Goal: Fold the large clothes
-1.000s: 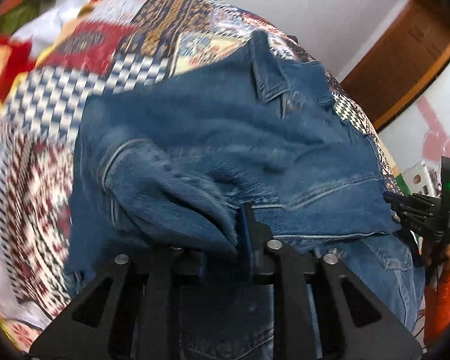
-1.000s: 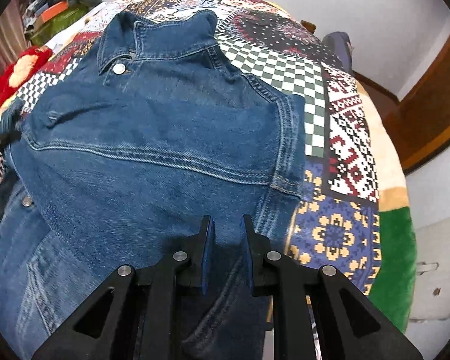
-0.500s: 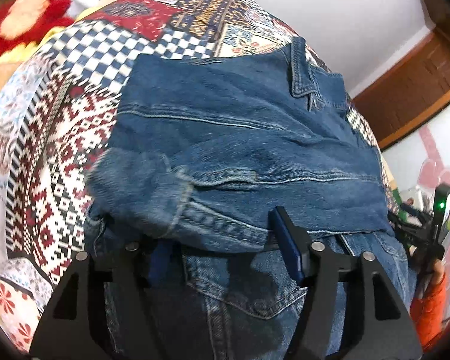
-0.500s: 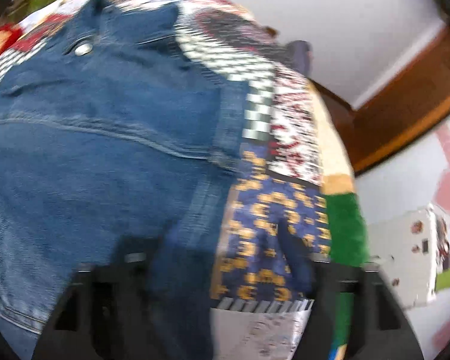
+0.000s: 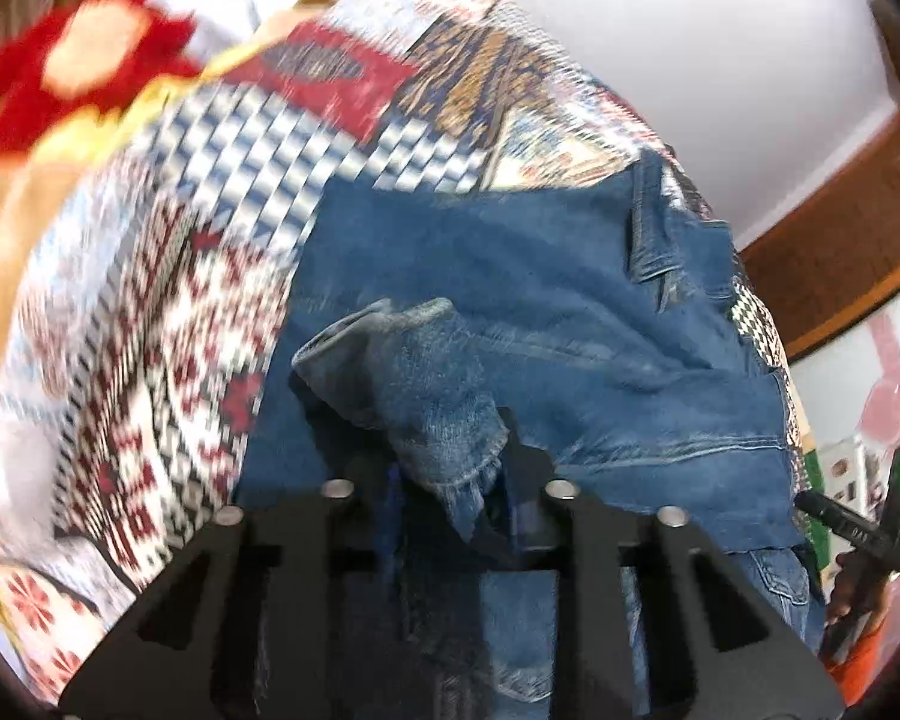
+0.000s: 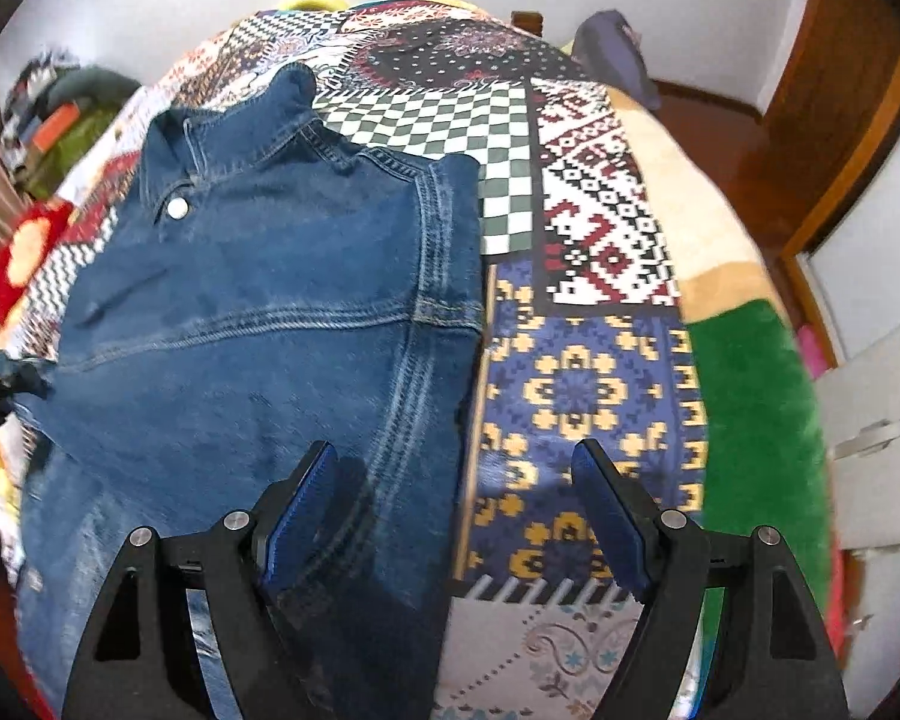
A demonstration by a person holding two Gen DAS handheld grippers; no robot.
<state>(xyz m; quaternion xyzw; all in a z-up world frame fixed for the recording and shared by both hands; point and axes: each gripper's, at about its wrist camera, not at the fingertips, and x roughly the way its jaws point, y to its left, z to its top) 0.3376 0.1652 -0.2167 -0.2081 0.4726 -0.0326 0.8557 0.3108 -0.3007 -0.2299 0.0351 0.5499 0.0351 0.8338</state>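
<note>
A blue denim jacket (image 6: 258, 312) lies collar away from me on a patchwork bedspread (image 6: 588, 396). Its sleeves are folded in. In the left wrist view the jacket (image 5: 510, 264) fills the middle. My left gripper (image 5: 450, 456) has the frayed cuff of one sleeve (image 5: 426, 384) between its jaws, which are closing and pinch the cloth. The cuff stands a little above the jacket's body. My right gripper (image 6: 456, 480) hangs open over the jacket's right edge, its blue pads (image 6: 297, 510) wide apart with nothing gripped.
A red flowered cloth (image 5: 78, 60) and a clothes pile (image 6: 60, 120) lie at the bed's far left. A wooden door frame (image 6: 840, 120) and a white cabinet (image 6: 882, 420) stand on the right. The bedspread's blue and green patches (image 6: 750, 408) are bare.
The left gripper opened, then shut again on the sleeve cuff and lifted it. The right gripper let go of the jacket's cloth, opened wide and shifted toward the jacket's right edge.
</note>
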